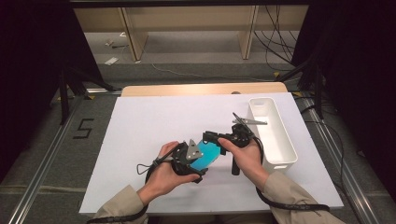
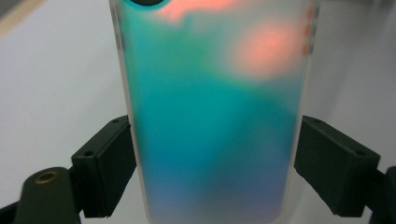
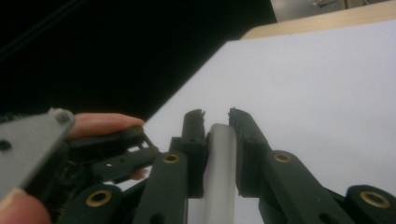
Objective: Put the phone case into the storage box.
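From the high view, the translucent blue-green phone case point(image 1: 207, 155) hangs above the white table point(image 1: 140, 130) between both hands. Left gripper point(image 2: 215, 163) clamps its sides. Right gripper point(image 3: 218, 140) pinches its edge; pull gently, squarely.

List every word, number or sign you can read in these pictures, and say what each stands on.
"5" – dark marking on the grey floor left of the table, in the high view.
The phone case held in the left tongs: no print readable; its surface is blurred.
The white bin: no label to be seen.
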